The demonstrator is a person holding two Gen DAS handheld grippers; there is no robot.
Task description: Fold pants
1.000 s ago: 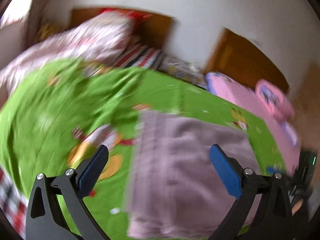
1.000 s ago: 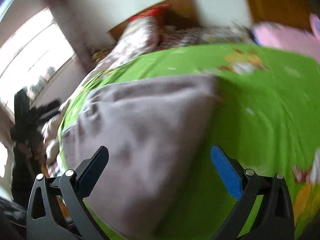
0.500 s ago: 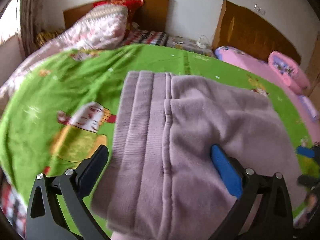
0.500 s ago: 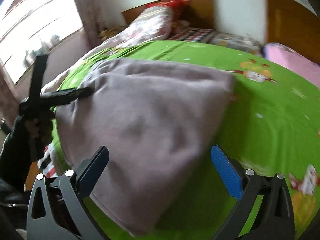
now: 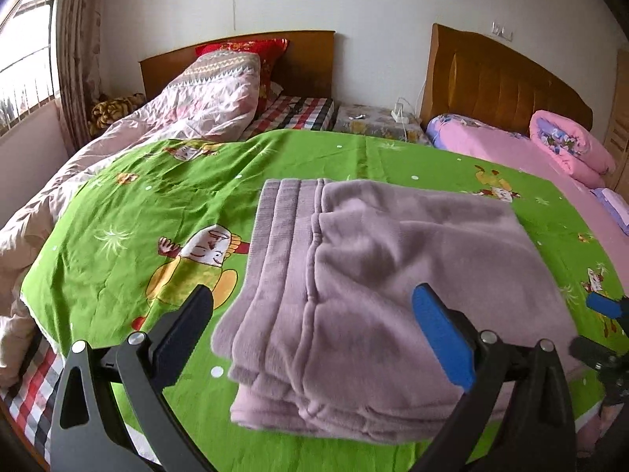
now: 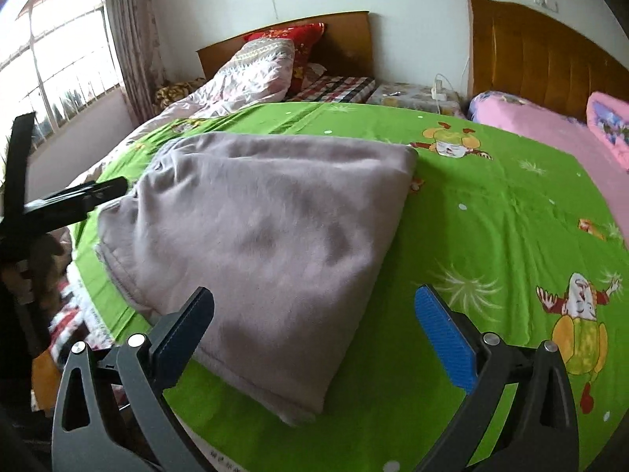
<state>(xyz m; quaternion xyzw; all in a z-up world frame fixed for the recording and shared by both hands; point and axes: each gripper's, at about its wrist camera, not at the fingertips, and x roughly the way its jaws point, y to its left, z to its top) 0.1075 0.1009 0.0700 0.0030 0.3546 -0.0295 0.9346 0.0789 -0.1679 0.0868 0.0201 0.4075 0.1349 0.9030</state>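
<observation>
The mauve fleece pants (image 5: 377, 291) lie folded in a thick stack on the green cartoon bedspread (image 5: 129, 212), ribbed waistband edges on the left side of the stack. My left gripper (image 5: 314, 330) hovers open over the stack's near edge, holding nothing. In the right wrist view the same pants (image 6: 267, 236) lie flat, and my right gripper (image 6: 314, 326) stands open above their near right corner, empty. The left gripper (image 6: 74, 196) shows at the left edge of that view, and the right gripper's blue pad (image 5: 601, 306) shows at the right edge of the left wrist view.
A rumpled pink-white quilt (image 5: 184, 110) and red pillow (image 5: 243, 45) lie at the head of this bed. A second bed with pink bedding (image 5: 550, 149) stands to the right. A window with curtains (image 6: 59, 51) is on the left. Wooden headboards (image 5: 499, 78) line the wall.
Both views went from blurred swinging to steady. Both grippers drew back from the folded pants and stayed open. The pants lie still on the bedspread.
</observation>
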